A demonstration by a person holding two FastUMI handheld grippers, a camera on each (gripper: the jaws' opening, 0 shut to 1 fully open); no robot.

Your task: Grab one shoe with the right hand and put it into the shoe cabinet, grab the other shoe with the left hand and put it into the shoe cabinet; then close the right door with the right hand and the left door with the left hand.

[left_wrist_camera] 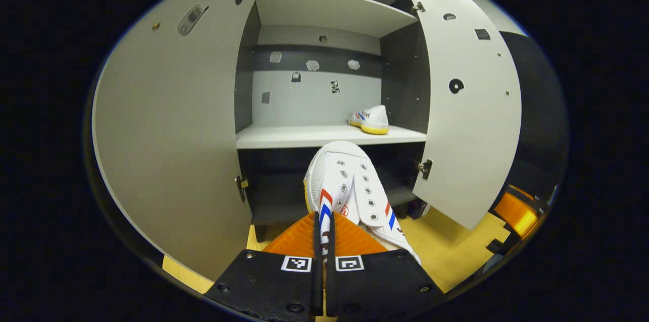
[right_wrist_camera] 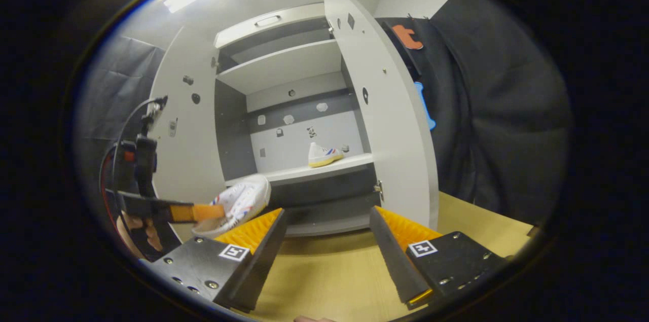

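Left gripper view: the shoe cabinet (left_wrist_camera: 324,12) stands with both doors open (one white sneaker (left_wrist_camera: 370,120) sits on its middle shelf). The left gripper (left_wrist_camera: 324,241) is clamped on the second sneaker (left_wrist_camera: 350,185) before that shelf. The right gripper (right_wrist_camera: 324,241) gapes wide, holding nothing.

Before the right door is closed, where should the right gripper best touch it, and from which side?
Probably the right door at its free vertical edge, far from the hinges, approached from its outer face. It stands wide open, and the right gripper is open and empty in front of the cabinet.
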